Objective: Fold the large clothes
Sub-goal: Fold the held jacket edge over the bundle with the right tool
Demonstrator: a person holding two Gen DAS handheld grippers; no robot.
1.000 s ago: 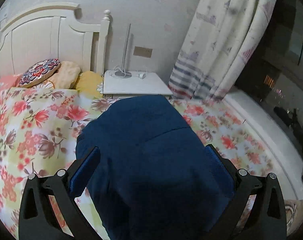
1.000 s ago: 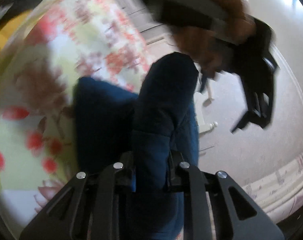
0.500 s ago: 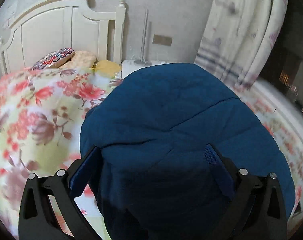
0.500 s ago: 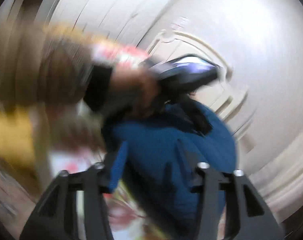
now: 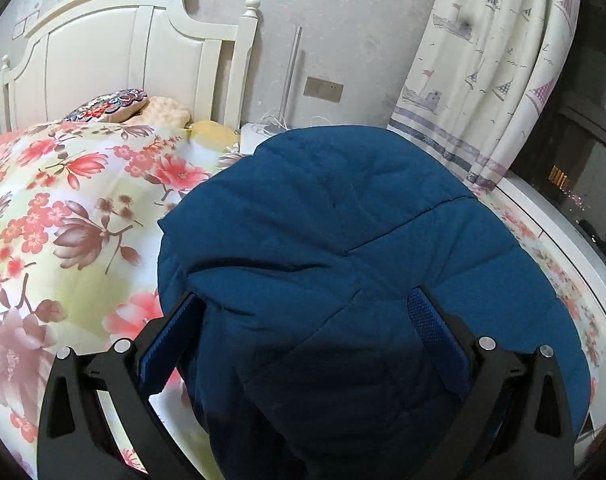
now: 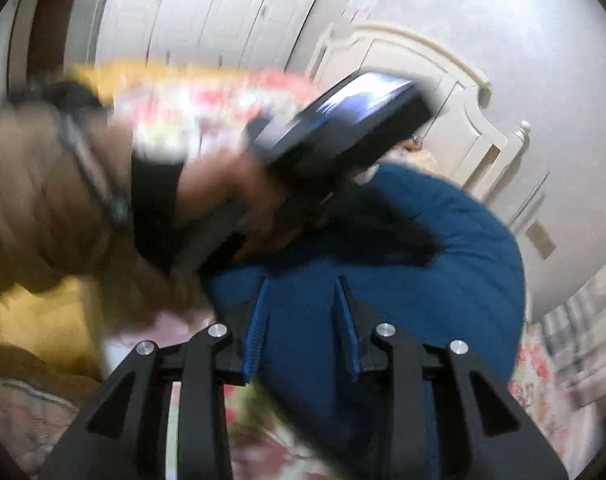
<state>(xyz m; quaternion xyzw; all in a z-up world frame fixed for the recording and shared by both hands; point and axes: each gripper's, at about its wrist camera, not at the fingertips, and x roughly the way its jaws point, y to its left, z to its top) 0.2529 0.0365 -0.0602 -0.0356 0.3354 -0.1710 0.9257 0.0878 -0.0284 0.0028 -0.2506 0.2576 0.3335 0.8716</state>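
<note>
Garment: a blue quilted jacket lay bunched on the floral bedspread, near the white headboard.
Left gripper: fingers spread wide, with a thick fold of the jacket bulging between them and over the right pad; whether the pads pressed on it could not be told.
Right gripper: fingers partly apart, jacket cloth filling the gap; a firm grip could not be told through the blur.
Left hand: seen blurred from the right wrist, holding its gripper above the jacket.
Surroundings: sailboat-print curtain beside the bed.
</note>
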